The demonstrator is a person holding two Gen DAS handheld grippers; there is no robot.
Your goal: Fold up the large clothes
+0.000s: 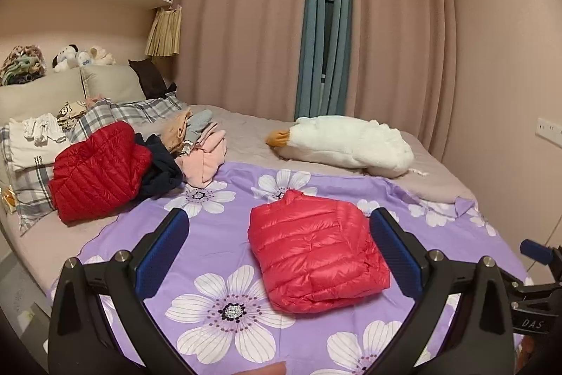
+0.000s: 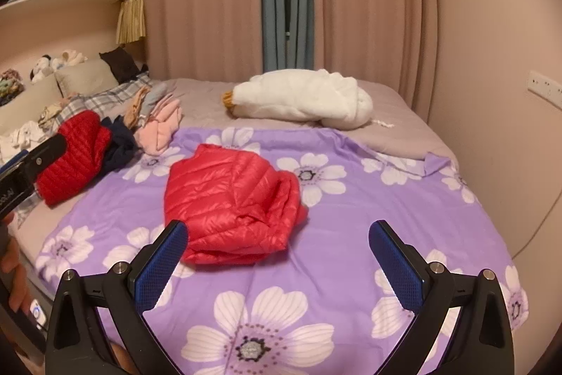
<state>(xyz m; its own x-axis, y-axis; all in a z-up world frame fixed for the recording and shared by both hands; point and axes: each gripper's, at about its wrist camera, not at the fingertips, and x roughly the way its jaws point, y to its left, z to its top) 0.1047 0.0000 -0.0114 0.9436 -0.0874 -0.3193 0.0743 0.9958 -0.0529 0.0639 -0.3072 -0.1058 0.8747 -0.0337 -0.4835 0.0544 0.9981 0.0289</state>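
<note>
The folded red puffer jacket lies on the purple flowered sheet spread over the bed, touched by neither tool. The left tongs stand wide and empty, the jacket seen between their 2 blue pads. The right tongs are equally wide and empty, the jacket just beyond their left pad. A darker red jacket tops the clothes pile to the left; a white plush goose lies farther back. Only the right view shows the jacket's loose, rumpled right edge.
</note>
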